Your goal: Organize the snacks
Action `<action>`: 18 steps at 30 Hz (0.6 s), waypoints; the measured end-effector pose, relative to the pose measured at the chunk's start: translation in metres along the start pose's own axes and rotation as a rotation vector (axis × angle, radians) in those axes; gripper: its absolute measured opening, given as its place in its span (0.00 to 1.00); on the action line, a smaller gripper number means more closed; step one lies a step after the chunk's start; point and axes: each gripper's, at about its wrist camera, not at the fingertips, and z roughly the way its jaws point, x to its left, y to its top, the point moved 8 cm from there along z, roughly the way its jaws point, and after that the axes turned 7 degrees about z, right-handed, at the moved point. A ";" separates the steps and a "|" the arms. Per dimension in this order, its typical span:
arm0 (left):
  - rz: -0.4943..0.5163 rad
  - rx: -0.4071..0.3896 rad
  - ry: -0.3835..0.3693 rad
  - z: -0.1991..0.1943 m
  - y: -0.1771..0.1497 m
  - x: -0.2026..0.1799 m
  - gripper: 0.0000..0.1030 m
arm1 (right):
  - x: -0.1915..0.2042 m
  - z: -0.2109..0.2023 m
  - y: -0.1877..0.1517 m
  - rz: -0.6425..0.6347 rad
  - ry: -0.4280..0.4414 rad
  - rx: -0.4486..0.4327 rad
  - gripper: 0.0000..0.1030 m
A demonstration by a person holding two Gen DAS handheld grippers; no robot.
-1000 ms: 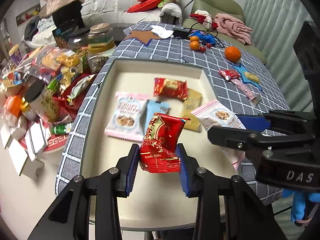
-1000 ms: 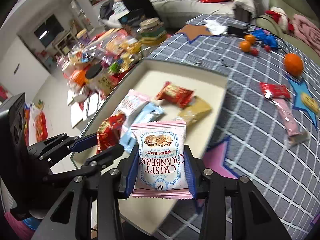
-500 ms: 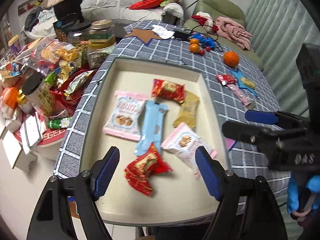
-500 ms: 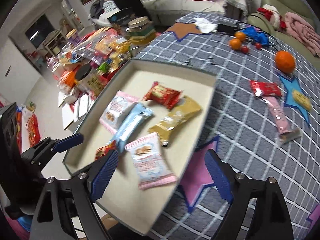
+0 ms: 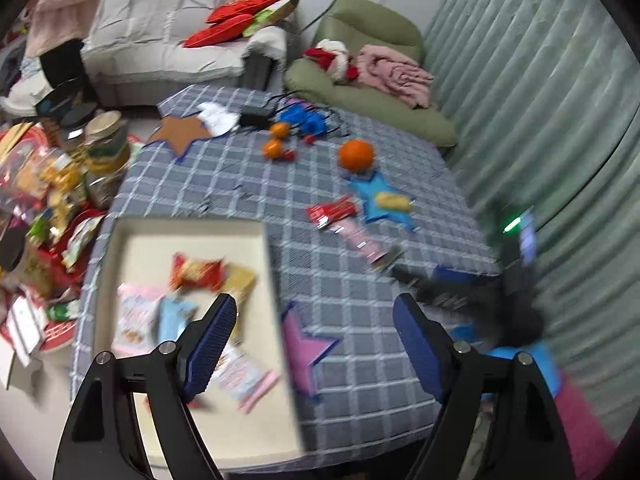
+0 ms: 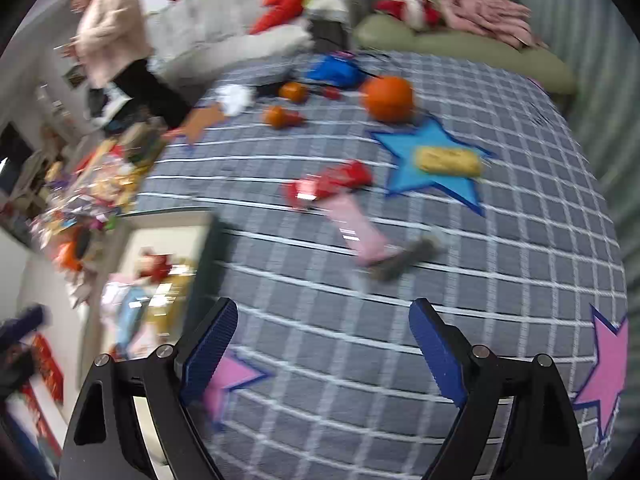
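A cream tray [image 5: 192, 232] on the checked tablecloth holds several snack packets, among them a red one [image 5: 198, 272] and a pink one [image 5: 244, 376]; the tray also shows in the right wrist view [image 6: 168, 236]. On the cloth lie a red packet [image 6: 328, 184], a long pink packet [image 6: 360, 232] and a yellow snack [image 6: 448, 162] on a blue star. My left gripper [image 5: 314, 334] is open and empty over the tray's right edge. My right gripper [image 6: 322, 336] is open and empty above the cloth, short of the loose packets.
A large orange [image 6: 387, 98] and small oranges [image 6: 294, 92] lie at the table's far end beside cables. Jars and heaped snacks [image 5: 60, 176] crowd a low stand left of the table. A person [image 6: 108, 36] stands by the sofa. Curtains run along the right.
Both grippers let go of their packets into the tray, the red one and the pink cranberry one. Both have since swung right toward the loose snacks on the cloth.
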 end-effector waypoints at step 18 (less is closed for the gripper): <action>-0.075 0.260 0.095 0.154 0.032 -0.033 0.85 | -0.063 0.084 0.027 -0.001 -0.128 0.018 0.86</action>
